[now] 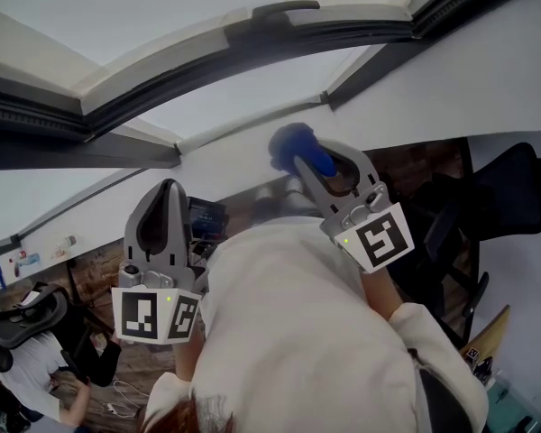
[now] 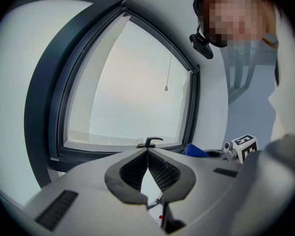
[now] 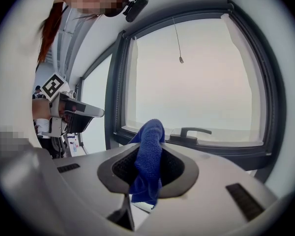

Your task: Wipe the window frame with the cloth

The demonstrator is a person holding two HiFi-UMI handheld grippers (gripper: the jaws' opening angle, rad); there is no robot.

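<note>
Two grey plastic two-jaw grippers: right gripper [image 3: 150, 150] clamped on folded blue microfibre cloth [image 3: 150, 132], held near dark grey window frame [image 3: 221, 154] lower edge beside its black handle [image 3: 194, 131]; left gripper [image 2: 147, 151] closed, empty; cloth probably best pressed flat, drawn steadily along that edge toward a corner.

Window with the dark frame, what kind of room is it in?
Probably an office: a swivel chair and what looks like a screen show near the big window.
</note>
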